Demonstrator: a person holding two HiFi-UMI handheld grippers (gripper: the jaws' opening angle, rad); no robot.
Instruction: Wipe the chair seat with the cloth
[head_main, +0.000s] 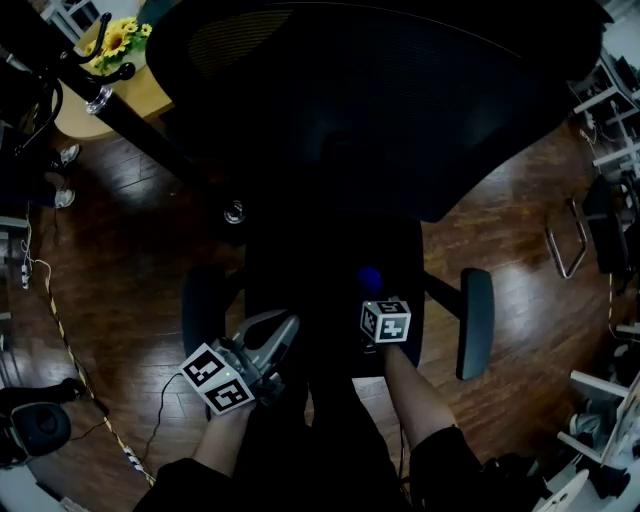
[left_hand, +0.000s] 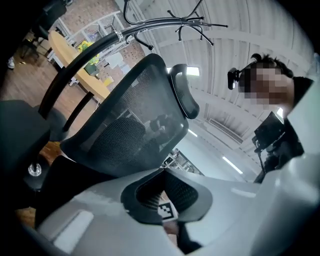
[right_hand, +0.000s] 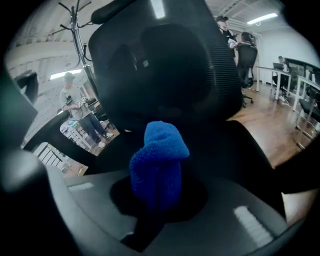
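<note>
Item: chair seat (head_main: 300, 265), dark, lit too dimly for us to read its surface.
Cloth (right_hand: 159, 165): blue, nubby, bunched into an upright wad. In the head view it is a small blue spot (head_main: 370, 278) over the seat's front half, right of centre.
Right gripper (right_hand: 157, 200): jaws clamped on the cloth's lower end, with the wad standing proud of them. It is over the seat's front edge and points toward the backrest (head_main: 390, 100).
Left gripper (left_hand: 165, 200): jaws drawn together with nothing between them. It is off the seat's front left corner (head_main: 268, 345) and tilted up at the backrest.
Contact: we cannot tell whether the cloth touches the seat or hangs just above it.
Progress: we judge the cloth picked up and brought to the seat. No streak, damp patch or cleaned band shows, so we cannot log any share of the wiping as done.
Remaining: by our reckoning, strokes across the seat's whole surface, rear and sides included.
Armrests (head_main: 475, 322): one on each side of the seat, clear of both grippers.
</note>
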